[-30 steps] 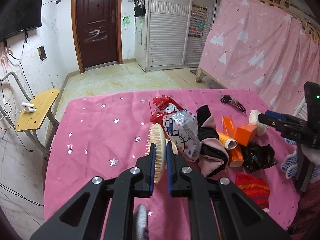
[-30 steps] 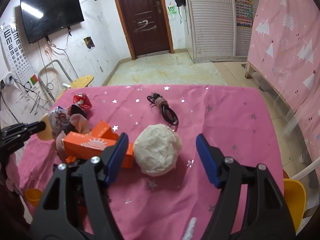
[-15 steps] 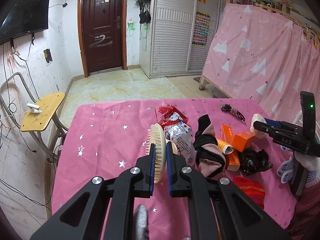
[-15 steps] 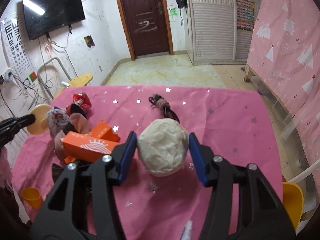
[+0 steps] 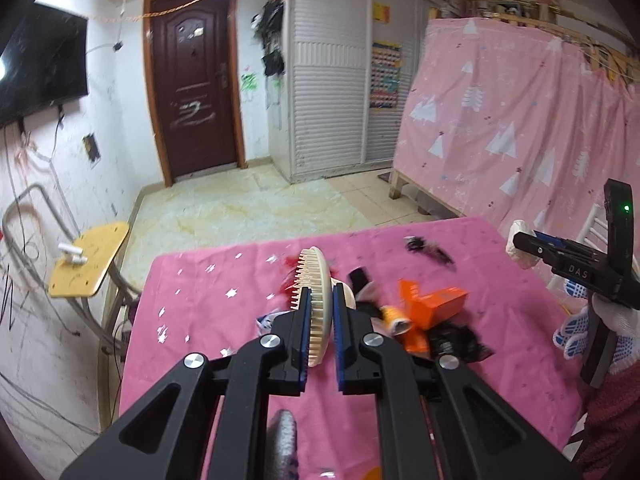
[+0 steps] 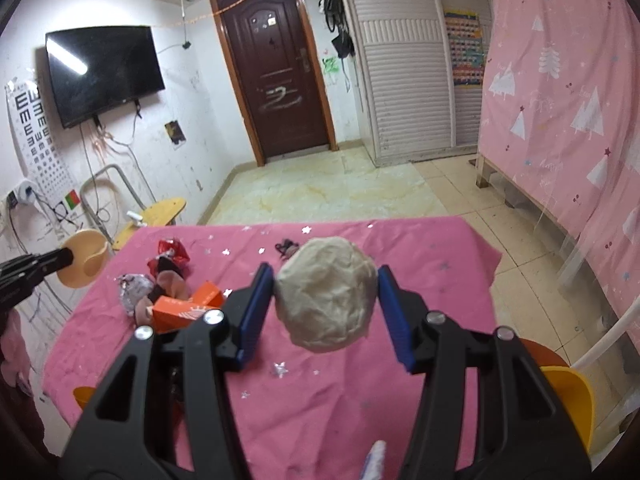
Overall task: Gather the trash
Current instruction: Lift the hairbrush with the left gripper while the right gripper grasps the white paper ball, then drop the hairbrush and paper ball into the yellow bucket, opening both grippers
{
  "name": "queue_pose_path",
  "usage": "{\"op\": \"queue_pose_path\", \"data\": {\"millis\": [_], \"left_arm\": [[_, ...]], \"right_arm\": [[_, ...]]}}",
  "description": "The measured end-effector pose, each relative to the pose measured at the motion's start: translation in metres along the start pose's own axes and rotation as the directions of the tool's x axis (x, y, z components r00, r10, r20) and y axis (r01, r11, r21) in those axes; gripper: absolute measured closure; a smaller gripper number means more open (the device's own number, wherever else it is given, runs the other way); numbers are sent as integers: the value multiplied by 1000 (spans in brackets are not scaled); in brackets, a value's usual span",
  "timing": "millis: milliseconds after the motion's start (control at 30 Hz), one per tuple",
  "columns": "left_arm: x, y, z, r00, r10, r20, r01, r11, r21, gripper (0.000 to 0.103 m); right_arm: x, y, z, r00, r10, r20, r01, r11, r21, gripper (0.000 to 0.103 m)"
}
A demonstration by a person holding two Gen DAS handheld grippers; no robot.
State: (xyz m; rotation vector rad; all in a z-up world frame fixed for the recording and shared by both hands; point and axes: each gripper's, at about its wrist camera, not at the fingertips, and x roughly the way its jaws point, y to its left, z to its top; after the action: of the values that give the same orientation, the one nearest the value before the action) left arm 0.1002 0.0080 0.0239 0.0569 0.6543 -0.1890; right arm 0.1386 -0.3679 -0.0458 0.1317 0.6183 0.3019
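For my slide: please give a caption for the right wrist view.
Right gripper holds a crumpled paper ball above the pink table.

The left gripper (image 5: 321,304) clamps a cream bristle brush (image 5: 317,300) above the pink table (image 5: 192,312).

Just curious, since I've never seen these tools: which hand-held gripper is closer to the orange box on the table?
Left. The left hand-held gripper, clamping a cream brush, hangs just beside the orange box. The right hand-held gripper, clamping a white paper ball, is farther off.

You have bare pink tablecloth (image 6: 420,272) on the right, while orange boxes (image 6: 188,308) and wrappers (image 6: 170,254) crowd the left.
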Motion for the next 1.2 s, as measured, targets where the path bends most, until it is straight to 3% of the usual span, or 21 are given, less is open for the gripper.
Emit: {"op": "queue_pose_path", "data": {"millis": [267, 467, 567, 833, 1033, 1100, 1200], "left_arm": [[-11, -78, 24, 995, -95, 34, 90, 988, 123, 101], [-12, -153, 35, 978, -208, 22, 198, 956, 214, 101], [-8, -193, 36, 963, -270, -5, 262, 930, 257, 101], [12, -298, 25, 891, -436, -128, 454, 830, 326, 101], [27, -356, 15, 868, -466, -175, 496, 784, 373, 101], [33, -369, 15, 866, -461, -192, 499, 779, 381, 100], [42, -375, 16, 870, -448, -204, 493, 791, 363, 95]], "right_arm": [[-48, -49, -3, 995, -47, 90, 41, 997, 69, 52], [-88, -90, -16, 985, -109, 136, 92, 988, 125, 52], [-107, -112, -22, 977, -147, 154, 123, 980, 154, 52], [-143, -155, -40, 958, -221, 181, 180, 959, 218, 51], [-158, -179, -53, 949, -256, 183, 204, 944, 260, 51], [-160, -185, -58, 950, -259, 177, 205, 940, 274, 51], [-154, -189, -63, 954, -252, 161, 200, 938, 284, 51]]}}
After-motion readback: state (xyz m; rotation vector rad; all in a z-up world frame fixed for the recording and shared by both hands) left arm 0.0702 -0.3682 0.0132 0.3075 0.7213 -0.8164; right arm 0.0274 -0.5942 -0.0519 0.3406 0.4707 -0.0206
